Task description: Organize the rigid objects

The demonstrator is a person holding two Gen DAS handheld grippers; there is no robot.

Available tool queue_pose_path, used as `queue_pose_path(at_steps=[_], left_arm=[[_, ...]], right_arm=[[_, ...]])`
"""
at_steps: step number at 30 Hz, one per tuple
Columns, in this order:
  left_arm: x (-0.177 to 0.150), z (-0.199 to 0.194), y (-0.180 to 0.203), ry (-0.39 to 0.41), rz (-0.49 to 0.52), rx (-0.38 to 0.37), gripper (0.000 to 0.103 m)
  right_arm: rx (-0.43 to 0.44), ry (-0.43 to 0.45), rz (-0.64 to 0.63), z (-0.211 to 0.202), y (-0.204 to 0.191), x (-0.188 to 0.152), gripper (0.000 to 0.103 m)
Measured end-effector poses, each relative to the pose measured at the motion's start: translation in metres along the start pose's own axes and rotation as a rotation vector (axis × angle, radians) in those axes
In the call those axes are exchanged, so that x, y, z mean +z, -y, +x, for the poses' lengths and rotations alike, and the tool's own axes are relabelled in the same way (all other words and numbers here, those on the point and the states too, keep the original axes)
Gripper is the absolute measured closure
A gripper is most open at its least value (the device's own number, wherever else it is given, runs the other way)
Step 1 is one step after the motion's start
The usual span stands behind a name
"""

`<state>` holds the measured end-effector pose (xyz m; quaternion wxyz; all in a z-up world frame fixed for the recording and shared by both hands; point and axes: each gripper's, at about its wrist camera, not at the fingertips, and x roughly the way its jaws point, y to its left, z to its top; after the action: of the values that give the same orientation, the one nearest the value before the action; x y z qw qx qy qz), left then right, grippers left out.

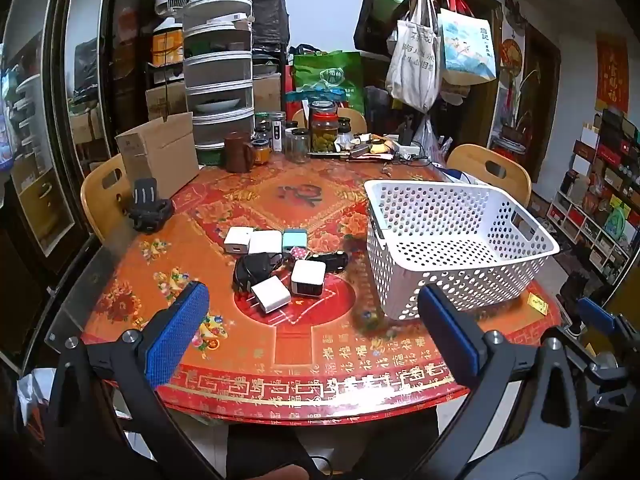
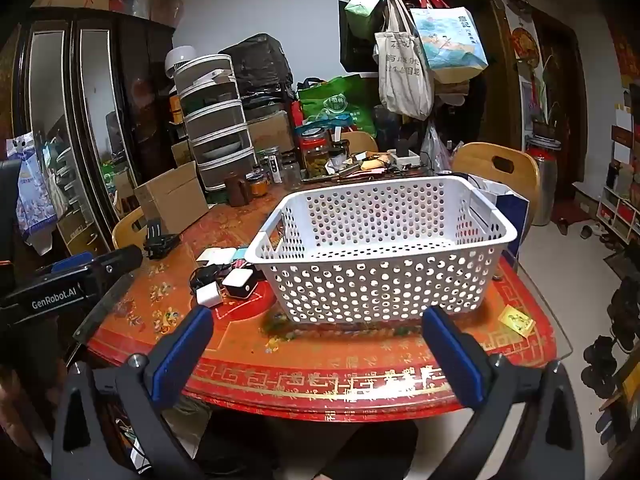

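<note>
Centrally, a round table (image 1: 256, 360) with a red and orange patterned cover carries a cluster of small chargers and adapters. The left gripper (image 1: 312, 328) hovers over the near table edge with its blue-padded fingers (image 1: 176, 332) spread wide and nothing between them. The right gripper (image 2: 318, 354) is likewise spread wide and empty, facing the near wall of a white perforated basket (image 2: 380, 280) that stands on the right half of the table with nothing in it. Just left of the basket lie the chargers: a white plug adapter (image 1: 270, 294) nearest, a white cube charger (image 1: 307, 277) beside it, a black adapter with coiled cable (image 1: 256, 267), and farther back two white blocks (image 1: 252, 240) and a teal charger (image 1: 295, 239). Jars (image 1: 323, 128) and a cardboard box (image 1: 160, 156) occupy the far side.
</note>
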<state>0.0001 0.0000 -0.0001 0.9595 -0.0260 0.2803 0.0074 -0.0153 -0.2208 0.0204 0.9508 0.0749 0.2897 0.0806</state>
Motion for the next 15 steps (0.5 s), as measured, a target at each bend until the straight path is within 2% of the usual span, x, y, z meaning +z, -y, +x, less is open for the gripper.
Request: queue_pose_path(at_steps=[4,6,9,15], left_arm=[[-0.001,0.002,0.000,-0.021,0.009,-0.004,0.000],[0.006,0.008,0.009,-0.043,0.035,0.017,0.000],[0.001,0.002,0.009,-0.004,0.030,0.016,0.000],[0.003,0.004,0.007,-0.004,0.026,0.004,0.000]], right_arm=[[-0.002,0.000,-0.007,-0.001,0.000,-0.001,0.000],[-0.004,0.001,-0.009,-0.002,-0.001,-0.002,0.000],[-0.001,0.001,-0.009,-0.001,-0.005,0.003,0.000],[0.001,0.015,-0.012,-0.003,-0.004,0.002,0.000]])
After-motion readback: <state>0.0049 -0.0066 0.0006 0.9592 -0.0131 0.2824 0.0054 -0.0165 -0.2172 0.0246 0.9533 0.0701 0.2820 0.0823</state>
